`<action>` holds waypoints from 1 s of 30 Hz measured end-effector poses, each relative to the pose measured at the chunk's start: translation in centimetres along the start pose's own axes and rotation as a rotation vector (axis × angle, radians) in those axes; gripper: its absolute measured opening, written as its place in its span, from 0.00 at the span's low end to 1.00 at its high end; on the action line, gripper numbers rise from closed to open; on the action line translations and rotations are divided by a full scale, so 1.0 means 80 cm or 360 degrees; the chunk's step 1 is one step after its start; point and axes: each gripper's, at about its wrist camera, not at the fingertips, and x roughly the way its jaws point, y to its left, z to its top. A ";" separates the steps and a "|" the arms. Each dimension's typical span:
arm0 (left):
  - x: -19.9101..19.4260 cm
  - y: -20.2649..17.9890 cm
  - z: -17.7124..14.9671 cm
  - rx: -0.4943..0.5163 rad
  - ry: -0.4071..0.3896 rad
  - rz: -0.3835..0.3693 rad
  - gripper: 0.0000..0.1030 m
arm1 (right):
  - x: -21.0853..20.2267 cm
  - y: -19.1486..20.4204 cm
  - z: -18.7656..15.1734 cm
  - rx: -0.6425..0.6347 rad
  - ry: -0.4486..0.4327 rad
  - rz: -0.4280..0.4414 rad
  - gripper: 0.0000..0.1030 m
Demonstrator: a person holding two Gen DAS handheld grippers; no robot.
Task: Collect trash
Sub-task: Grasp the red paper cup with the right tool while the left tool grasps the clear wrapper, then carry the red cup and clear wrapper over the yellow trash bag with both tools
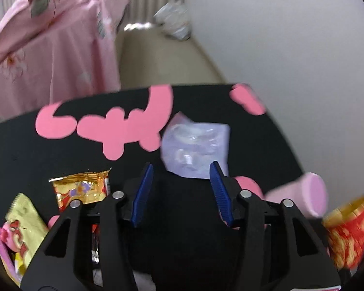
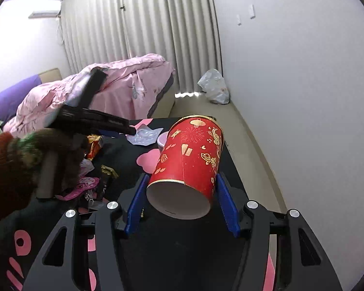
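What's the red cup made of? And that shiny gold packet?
The red cup looks like paper: a matte printed wall with a straight glued seam and a plain white bottom. The gold packet looks like foil or foil-coated plastic: it glints, creases, and has a crimped, zigzag-cut end. Which of the two it is, I can't tell.

Left hand-held gripper (image 1: 180, 181): blue pads apart, nothing between them, tilted steeply down. Seen from right wrist view as black body (image 2: 92, 118), blurred, gripped by gloved left hand (image 2: 58, 150); reddish-brown sleeve at wrist. Right hand-held gripper (image 2: 182, 198): pads spread wide, clamped on sides of red paper cup (image 2: 189, 160), cup tilted, base toward camera. Right hand itself unseen.
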 end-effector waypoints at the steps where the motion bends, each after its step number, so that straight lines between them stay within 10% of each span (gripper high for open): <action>1: 0.010 0.003 0.001 -0.0031 0.0043 0.0015 0.41 | 0.001 -0.003 -0.002 0.0020 0.0002 0.0008 0.51; 6: 0.022 -0.002 0.003 -0.0008 0.0049 0.0031 0.01 | 0.008 0.000 -0.012 0.0027 0.0024 0.0008 0.51; 30: -0.264 0.079 -0.145 0.0028 -0.0489 -0.0101 0.01 | -0.051 0.111 0.025 -0.0253 -0.0118 0.0161 0.51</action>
